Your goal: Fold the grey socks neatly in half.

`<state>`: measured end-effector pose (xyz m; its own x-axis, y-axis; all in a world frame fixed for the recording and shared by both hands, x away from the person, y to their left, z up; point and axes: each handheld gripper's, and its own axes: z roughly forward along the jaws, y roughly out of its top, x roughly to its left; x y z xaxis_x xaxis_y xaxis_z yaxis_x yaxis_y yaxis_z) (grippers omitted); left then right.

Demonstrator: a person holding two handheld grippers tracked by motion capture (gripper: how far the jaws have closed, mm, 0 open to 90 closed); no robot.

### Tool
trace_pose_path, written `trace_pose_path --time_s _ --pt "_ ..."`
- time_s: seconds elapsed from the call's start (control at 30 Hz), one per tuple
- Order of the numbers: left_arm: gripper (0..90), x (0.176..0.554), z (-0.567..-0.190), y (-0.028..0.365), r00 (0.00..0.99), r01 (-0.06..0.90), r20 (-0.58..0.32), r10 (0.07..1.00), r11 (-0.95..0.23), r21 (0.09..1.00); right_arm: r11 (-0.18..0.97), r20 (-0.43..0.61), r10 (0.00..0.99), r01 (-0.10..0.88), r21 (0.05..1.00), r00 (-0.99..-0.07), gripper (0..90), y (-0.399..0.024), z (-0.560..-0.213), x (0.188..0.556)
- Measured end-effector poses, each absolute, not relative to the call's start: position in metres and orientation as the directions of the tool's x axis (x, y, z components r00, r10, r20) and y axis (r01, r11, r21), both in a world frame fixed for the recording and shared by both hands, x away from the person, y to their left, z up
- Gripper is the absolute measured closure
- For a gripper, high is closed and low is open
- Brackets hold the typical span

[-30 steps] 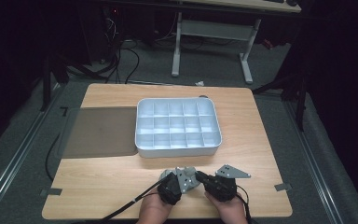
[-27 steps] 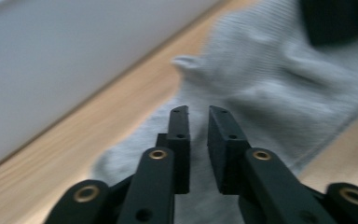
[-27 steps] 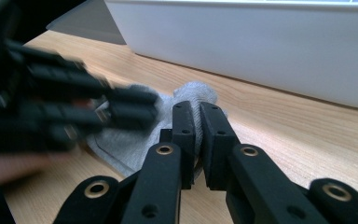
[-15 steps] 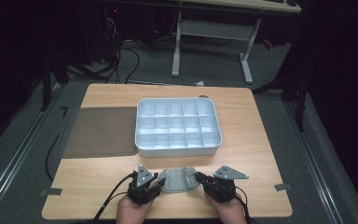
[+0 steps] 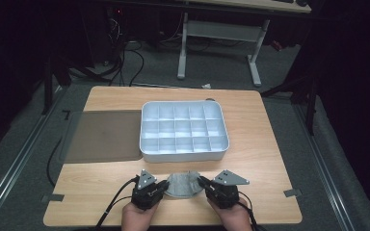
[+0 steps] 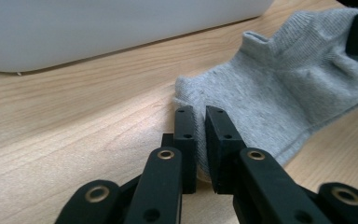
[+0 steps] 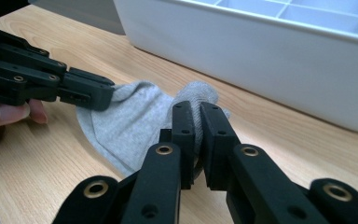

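Between my two grippers, near the table's front edge: small grey knitted ankle sock (image 5: 183, 185), long axis crosswise, left gripper (image 6: 200, 116), jaws just closed, pinching one end, right gripper (image 7: 196, 114) pinching the other.

The sock (image 5: 183, 185) lies on the table (image 5: 265, 144) before the tray (image 5: 183, 131), between the grippers; a mat (image 5: 103, 135) lies left of the tray.
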<state>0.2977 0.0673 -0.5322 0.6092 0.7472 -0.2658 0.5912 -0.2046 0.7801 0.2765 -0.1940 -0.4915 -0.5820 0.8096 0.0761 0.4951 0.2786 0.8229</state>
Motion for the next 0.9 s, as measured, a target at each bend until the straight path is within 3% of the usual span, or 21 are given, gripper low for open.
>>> trace_pose_path --time_s 0.43,0.9 --pt "81.1 0.292 -0.532 0.056 0.655 0.564 -0.244 0.715 -0.249 0.787 0.396 -0.030 0.786 0.465 0.792 -0.618 85.1 -0.164 -0.491 0.281" --pt "80.4 0.291 -0.533 0.055 0.662 0.563 -0.247 0.708 -0.252 0.787 0.442 -0.024 0.745 0.466 0.766 -0.667 84.4 -0.136 -0.505 0.287"
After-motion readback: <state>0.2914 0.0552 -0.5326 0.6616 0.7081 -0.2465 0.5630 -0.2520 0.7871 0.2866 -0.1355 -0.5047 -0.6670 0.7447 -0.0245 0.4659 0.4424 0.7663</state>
